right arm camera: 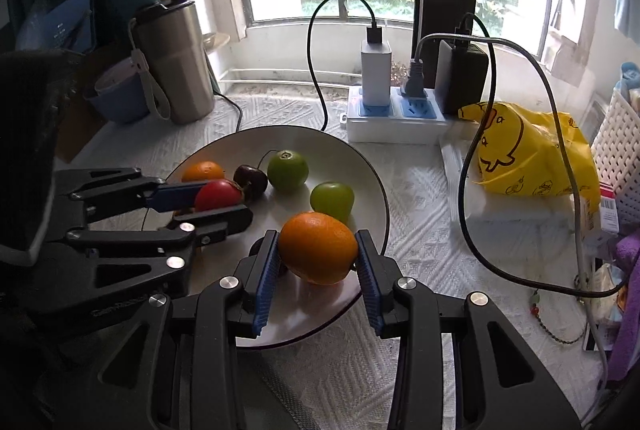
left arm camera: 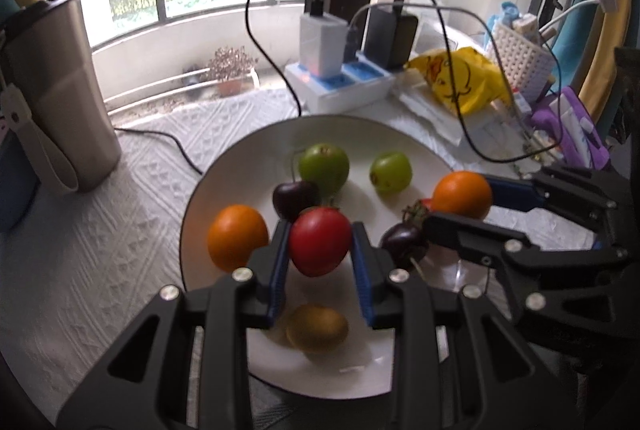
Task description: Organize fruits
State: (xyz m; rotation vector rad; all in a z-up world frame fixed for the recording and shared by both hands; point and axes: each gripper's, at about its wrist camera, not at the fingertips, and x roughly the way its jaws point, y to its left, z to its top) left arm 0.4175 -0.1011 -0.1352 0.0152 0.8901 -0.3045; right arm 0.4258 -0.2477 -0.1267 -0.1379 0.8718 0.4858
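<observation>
A white plate (left arm camera: 224,182) holds the fruit; it also shows in the right wrist view (right arm camera: 360,166). My left gripper (left arm camera: 320,250) is shut on a red tomato (left arm camera: 320,247), held above the plate. My right gripper (right arm camera: 317,256) is shut on an orange (right arm camera: 318,247), also above the plate; it shows from the left wrist view (left arm camera: 462,195). On the plate lie another orange (left arm camera: 237,236), two green fruits (left arm camera: 325,166) (left arm camera: 391,172), two dark cherries (left arm camera: 295,199) (left arm camera: 404,242) and a brownish kiwi (left arm camera: 317,326).
A steel tumbler (right arm camera: 176,62) stands at the back left beside a blue cup (right arm camera: 116,98). A power strip (right arm camera: 396,118) with chargers and looping cables sits behind the plate. A yellow bag (right arm camera: 532,158) and a white basket (right arm camera: 616,158) lie right.
</observation>
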